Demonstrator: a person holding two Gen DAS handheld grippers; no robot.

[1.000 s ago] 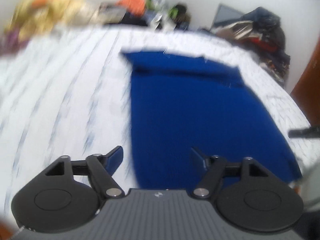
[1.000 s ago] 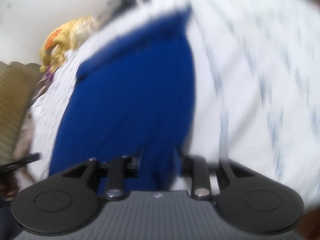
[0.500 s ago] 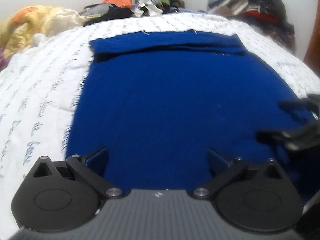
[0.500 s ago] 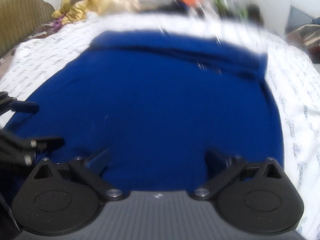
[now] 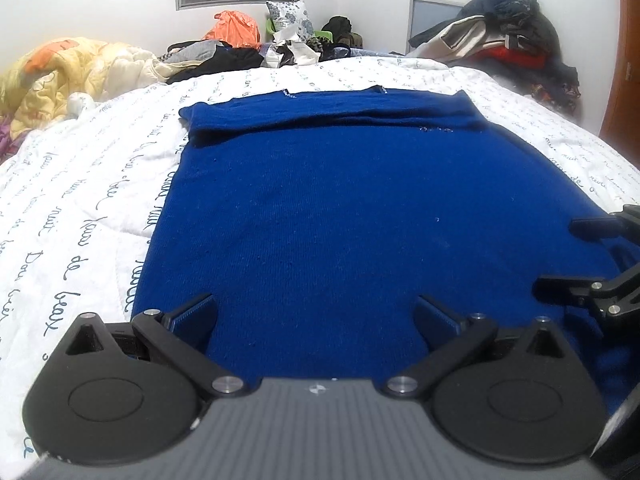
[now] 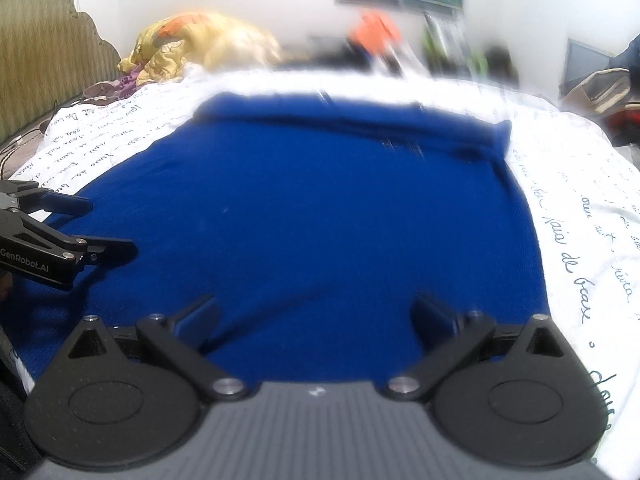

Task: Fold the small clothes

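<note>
Both grippers, left gripper (image 5: 316, 312) and right gripper (image 6: 314, 312), jaws wide, over blue garment (image 5: 360, 208).

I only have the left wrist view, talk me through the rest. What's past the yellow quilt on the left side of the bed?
Observer: A tan zigzag-patterned headboard stands there, left of the yellow quilt.
Operator: Is my left gripper open?
Observer: Yes, the left gripper shows spread fingers over the blue garment's left edge.
Operator: Any marking on it?
Observer: "GenRobot.AI" is printed on its side.
</note>
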